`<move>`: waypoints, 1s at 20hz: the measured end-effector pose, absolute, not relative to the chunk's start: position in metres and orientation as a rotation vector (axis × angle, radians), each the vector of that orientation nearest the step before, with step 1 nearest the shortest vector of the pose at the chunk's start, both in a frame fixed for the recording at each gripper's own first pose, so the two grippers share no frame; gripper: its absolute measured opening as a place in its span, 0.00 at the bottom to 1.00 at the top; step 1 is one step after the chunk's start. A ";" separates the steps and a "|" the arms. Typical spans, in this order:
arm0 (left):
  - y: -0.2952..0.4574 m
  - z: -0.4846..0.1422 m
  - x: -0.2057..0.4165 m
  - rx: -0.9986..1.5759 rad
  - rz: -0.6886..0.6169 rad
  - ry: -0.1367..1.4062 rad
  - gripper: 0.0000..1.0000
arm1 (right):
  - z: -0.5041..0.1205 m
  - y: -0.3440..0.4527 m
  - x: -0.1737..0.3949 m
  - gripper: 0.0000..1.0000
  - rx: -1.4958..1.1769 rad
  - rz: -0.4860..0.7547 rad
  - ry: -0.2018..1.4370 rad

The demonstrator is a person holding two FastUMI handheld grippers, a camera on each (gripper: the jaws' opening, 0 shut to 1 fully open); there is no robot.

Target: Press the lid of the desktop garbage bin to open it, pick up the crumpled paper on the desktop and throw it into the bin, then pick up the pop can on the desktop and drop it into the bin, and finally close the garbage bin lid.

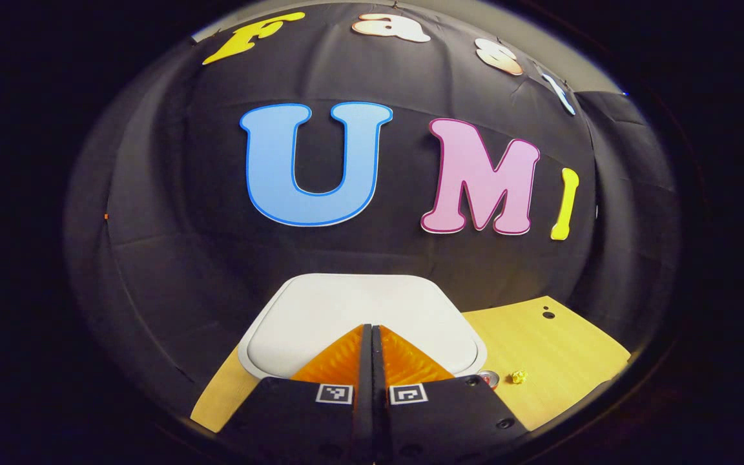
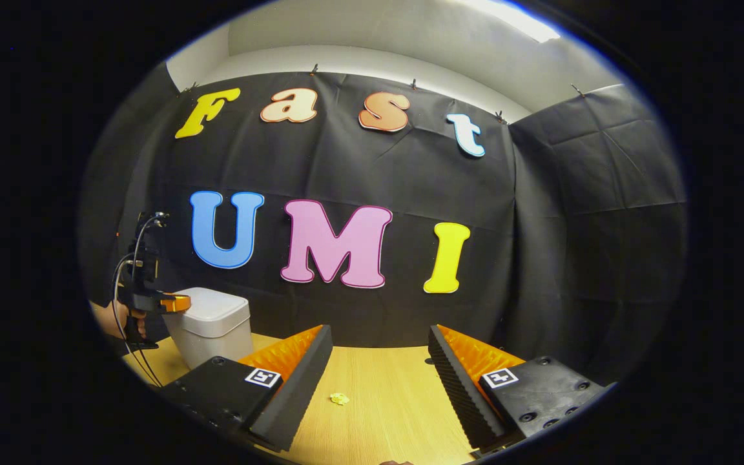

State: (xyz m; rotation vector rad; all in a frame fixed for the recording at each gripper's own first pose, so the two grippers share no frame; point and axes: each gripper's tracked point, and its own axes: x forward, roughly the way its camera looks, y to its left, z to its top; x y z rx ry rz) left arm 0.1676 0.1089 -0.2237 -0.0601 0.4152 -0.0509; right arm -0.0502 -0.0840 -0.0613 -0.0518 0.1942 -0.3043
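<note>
**Two grippers staged, bin lid still down**

Left gripper [image 1: 372, 332]: fingers pressed together with nothing between them, tips over the near part of the white rounded-square plastic lid [image 1: 320, 310] of the desktop garbage bin [image 2: 210, 326]. Contact with the lid cannot be confirmed from the left gripper view. The right gripper view shows this gripper [image 2: 175, 302] level with the bin's top, a hand [image 2: 113, 320] behind it.

Right gripper [image 2: 378, 368]: fingers spread wide, holding nothing, above the pale wooden tabletop [image 2: 398, 400]. Small yellow crumpled paper [image 2: 340, 399] lies on the tabletop between them, nearer the left finger.

Pop can [image 1: 488, 378]: a sliver of metal top shows just beside the bin's right side, the paper [image 1: 518, 376] near it.

Risks, judged: bin looks light; an off-centre or slanted press could push it toward the back edge rather than release the latch. The can sits close to the bin wall, so a sliding bin may knock it. The paper is small; fingers closing off-centre could flick it away.

Room: bin stands at the tabletop's left side near the back wall. Open wood runs right of the paper, ample for the right gripper's approach.
</note>
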 end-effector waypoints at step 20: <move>0.068 -0.026 0.132 -0.011 -0.004 0.042 0.06 | -0.034 -0.074 -0.033 0.96 -0.027 -0.266 0.126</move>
